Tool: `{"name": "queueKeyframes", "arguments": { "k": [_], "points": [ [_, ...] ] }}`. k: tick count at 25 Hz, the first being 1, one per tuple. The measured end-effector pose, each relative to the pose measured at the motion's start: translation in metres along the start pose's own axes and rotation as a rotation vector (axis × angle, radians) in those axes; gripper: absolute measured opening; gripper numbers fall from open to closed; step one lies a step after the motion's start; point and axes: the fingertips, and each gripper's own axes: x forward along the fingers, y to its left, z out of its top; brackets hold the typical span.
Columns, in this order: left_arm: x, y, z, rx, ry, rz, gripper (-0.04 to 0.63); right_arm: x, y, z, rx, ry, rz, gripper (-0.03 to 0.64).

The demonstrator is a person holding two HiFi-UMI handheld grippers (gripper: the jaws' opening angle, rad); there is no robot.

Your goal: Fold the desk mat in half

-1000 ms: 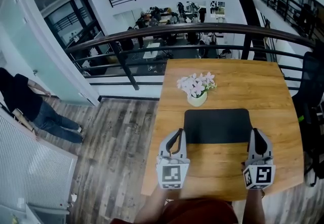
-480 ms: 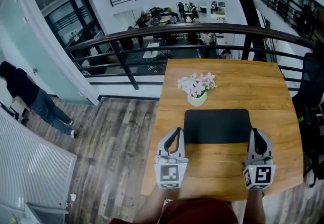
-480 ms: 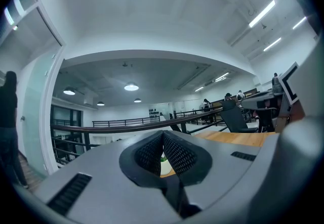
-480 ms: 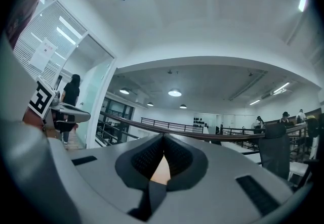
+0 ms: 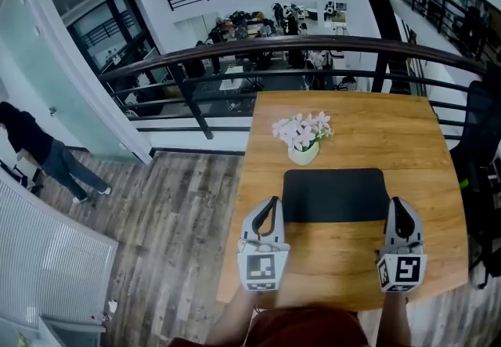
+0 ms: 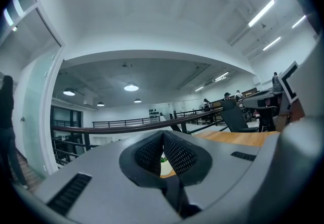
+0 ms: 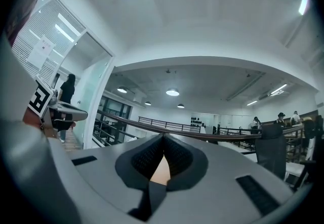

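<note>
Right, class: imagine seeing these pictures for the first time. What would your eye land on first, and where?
A black desk mat lies flat in the middle of the wooden table, with a pot of pale flowers just beyond its far edge. The left gripper and right gripper, both shut and empty, flank the mat's near corners.

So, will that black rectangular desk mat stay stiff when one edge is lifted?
Probably floppy: the black rectangular desk mat lies thin and flat on the wooden table, so a lifted edge should drape. Its matte surface likely grips rather than slides.
</note>
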Motion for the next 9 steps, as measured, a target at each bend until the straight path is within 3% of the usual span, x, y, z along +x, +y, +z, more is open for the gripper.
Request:
{"name": "queueKeyframes", "arguments": {
  "k": [9],
  "points": [
    [0.0015, 0.0, 0.002, -0.004, -0.002, -0.003, 0.02, 0.0009, -0.0003, 0.0012, -0.003, -0.002, -0.002, 0.008]
  ]
}}
